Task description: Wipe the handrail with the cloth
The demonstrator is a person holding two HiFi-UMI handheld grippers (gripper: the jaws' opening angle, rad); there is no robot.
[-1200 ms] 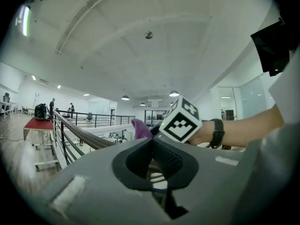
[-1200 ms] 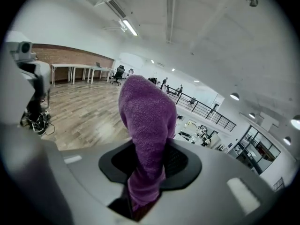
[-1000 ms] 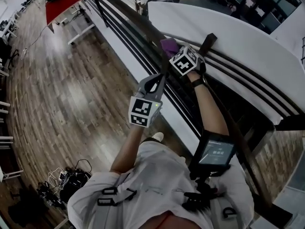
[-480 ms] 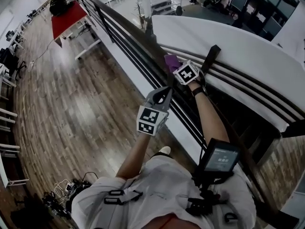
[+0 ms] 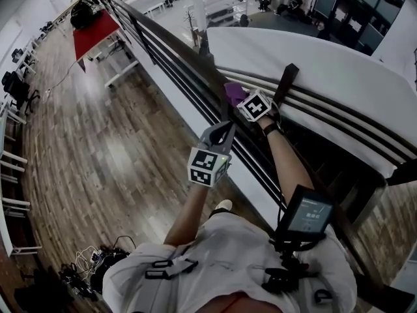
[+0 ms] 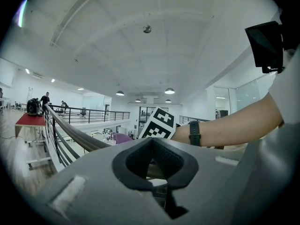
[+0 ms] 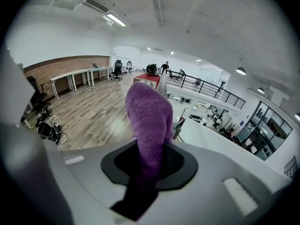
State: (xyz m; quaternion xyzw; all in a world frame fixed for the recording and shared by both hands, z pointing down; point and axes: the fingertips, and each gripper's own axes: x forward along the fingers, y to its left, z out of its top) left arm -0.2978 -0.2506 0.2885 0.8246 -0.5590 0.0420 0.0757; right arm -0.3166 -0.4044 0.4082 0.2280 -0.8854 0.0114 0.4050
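Purple cloth: pinched in your right gripper, and from the head view it sits on the dark handrail, just beside a dark slanted post. In the right gripper view the cloth stands up from between the jaws, which have just been closing and now clamp its lower end.

Handrail: runs from the far upper left down toward your body, with thinner dark bars stacked under it. Beyond it, a white curved wall and a lower level with shelving and people, too small to detail.

Room: open gallery with a wood-plank floor. A red table stands well up the rail. A tangle of cables lies by your left side.

Arms: your right forearm is stretched out to the rail, with a dark watch at the wrist. Your left gripper is held near the rail just short of the right one. In its own view the jaws are drawn together with nothing between them, and a strip of rail shows through the cut-out.

Writing: each marker cube carries black-and-white squares. The screen at your chest is lit, but its print is too small to read.
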